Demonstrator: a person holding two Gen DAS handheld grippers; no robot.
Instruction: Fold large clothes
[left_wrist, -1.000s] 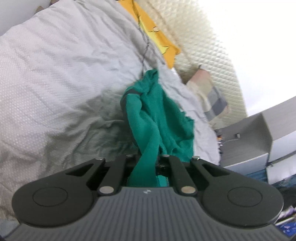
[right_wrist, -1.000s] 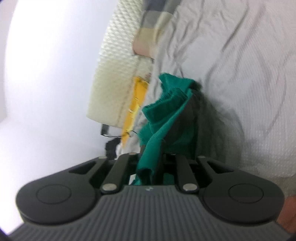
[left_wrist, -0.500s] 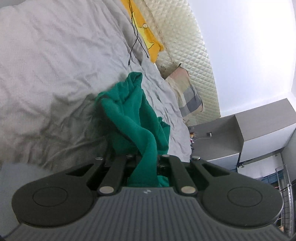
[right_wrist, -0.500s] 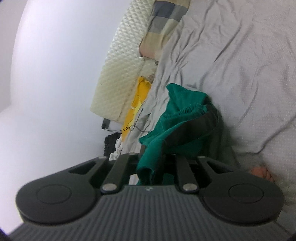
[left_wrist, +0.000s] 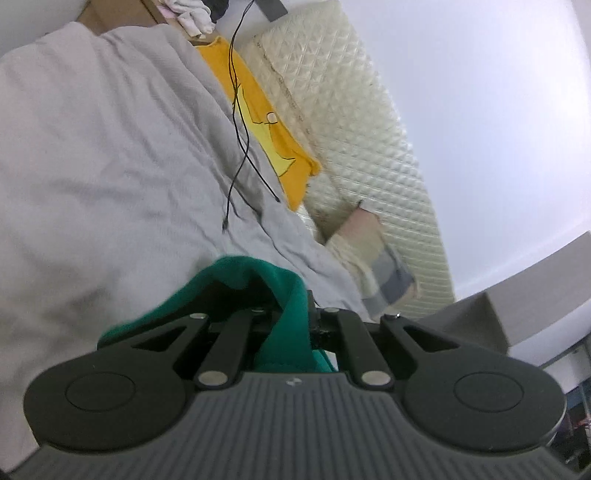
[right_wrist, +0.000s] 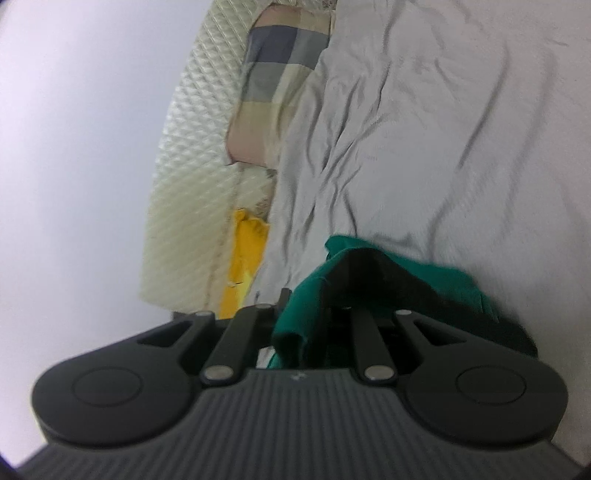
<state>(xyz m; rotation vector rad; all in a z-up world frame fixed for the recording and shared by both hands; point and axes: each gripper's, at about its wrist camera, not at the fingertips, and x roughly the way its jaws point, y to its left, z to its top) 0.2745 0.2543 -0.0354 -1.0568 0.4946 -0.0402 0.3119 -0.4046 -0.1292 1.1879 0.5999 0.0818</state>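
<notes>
You are pinching the green garment (left_wrist: 284, 314) in your left gripper (left_wrist: 291, 314), the cloth bunching toward eleven o'clock over the grey bedsheet (left_wrist: 110, 166). Your right gripper (right_wrist: 314, 314) is clamping it too, cloth running toward one o'clock. Both hands are equally near; black cables (left_wrist: 240, 147) and a yellow cloth (left_wrist: 266, 125) are lying at twelve o'clock beyond.

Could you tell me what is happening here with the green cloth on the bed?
A person holds a tool in each hand, and both tools are shut on the same green garment. The left tool pinches one part of it and the right tool another, so the cloth bunches close in front of each camera. It is held over the grey sheet of the bed, near the black cable and the plaid pillow. No fold is visible yet.
</notes>
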